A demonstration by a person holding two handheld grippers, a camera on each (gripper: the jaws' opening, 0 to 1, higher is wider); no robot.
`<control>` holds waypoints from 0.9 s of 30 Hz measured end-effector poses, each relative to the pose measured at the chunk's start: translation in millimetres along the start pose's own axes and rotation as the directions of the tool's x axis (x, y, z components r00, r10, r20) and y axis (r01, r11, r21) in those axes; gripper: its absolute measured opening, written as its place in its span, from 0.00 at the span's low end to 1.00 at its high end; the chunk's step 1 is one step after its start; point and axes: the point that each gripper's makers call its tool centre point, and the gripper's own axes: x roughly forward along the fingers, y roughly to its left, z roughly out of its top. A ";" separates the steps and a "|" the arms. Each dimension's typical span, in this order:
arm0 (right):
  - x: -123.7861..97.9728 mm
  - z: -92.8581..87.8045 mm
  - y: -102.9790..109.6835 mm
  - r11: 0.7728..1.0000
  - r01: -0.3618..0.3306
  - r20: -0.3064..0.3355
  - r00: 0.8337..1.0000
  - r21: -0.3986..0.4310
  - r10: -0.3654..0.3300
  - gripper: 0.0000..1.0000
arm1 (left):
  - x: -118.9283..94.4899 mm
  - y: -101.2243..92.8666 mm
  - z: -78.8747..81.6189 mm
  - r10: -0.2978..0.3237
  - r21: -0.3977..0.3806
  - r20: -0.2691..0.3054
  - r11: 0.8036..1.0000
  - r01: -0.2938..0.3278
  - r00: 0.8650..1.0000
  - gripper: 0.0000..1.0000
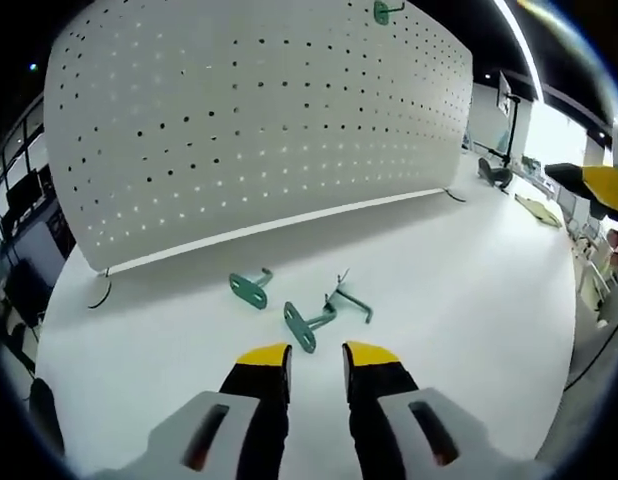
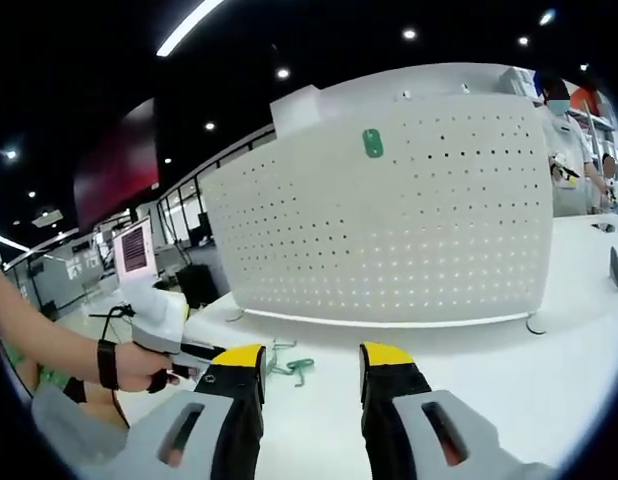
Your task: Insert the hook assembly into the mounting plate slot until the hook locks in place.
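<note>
Green hooks (image 1: pixel 301 322) lie loose on the white desk (image 1: pixel 469 290), just ahead of the left gripper (image 1: pixel 316 360), whose jaws stand apart, grasping nothing. One more hook (image 2: pixel 373 143) hangs high on the upright pegboard (image 2: pixel 409 220). The right gripper (image 2: pixel 312 363) hovers released too, facing the board, a person's hand (image 2: pixel 139 365) beside it.

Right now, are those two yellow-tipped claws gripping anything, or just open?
Left gripper: open, holding nothing, above the green hooks on the table.
Right gripper: open, holding nothing, facing the pegboard.
</note>
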 end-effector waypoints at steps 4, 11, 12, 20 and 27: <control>-0.2 0.8 0.6 1.000 -0.004 0.005 1.000 0.009 0.004 0.38 | 5.2 -0.9 1.5 -0.010 -0.001 0.000 1.000 0.010 1.000 0.18; -2.7 -2.2 -0.1 1.000 -0.004 -0.002 1.000 0.021 0.004 0.38 | 13.1 -1.5 -2.4 -0.006 0.012 -0.028 1.000 0.006 1.000 0.17; -3.1 -2.5 -0.2 1.000 -0.004 0.000 1.000 0.026 0.004 0.38 | 14.6 -0.4 -4.2 -0.002 0.024 -0.039 1.000 0.003 0.999 0.17; -4.6 -4.4 -1.2 1.000 0.004 -0.003 1.000 0.030 -0.004 0.38 | 18.2 3.9 -2.0 0.003 0.008 -0.043 1.000 -0.003 0.999 0.15; -5.7 -2.2 -3.3 1.000 0.022 0.005 1.000 0.018 -0.022 0.37 | 21.1 2.8 -4.6 -0.009 0.011 -0.059 1.000 0.010 0.998 0.13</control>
